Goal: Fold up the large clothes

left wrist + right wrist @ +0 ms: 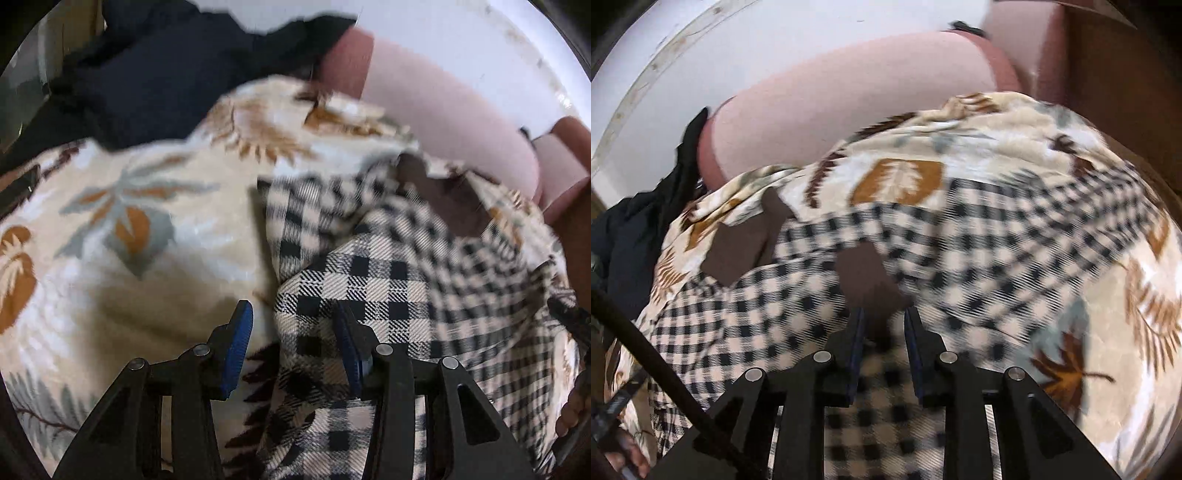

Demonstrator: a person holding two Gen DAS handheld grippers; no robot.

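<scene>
Both grippers down on the checked shirt, mid-fold by the look of it.

The checked shirt (388, 280) lies crumpled on the leaf-print blanket (155, 229). Left gripper (291, 339) hovers at its edge, fingers apart, one over cloth, nothing pinched. Right gripper (884, 332) has fingers nearly together; blur hides whether they hold the shirt. Next, I'd say: pinch an edge and pull it flat.

I see my left gripper (293, 343) and right gripper (882, 347) alike: black angular linkage arms, round silver pivot pins, jaws faced with ribbed blue pads (238, 347).
</scene>
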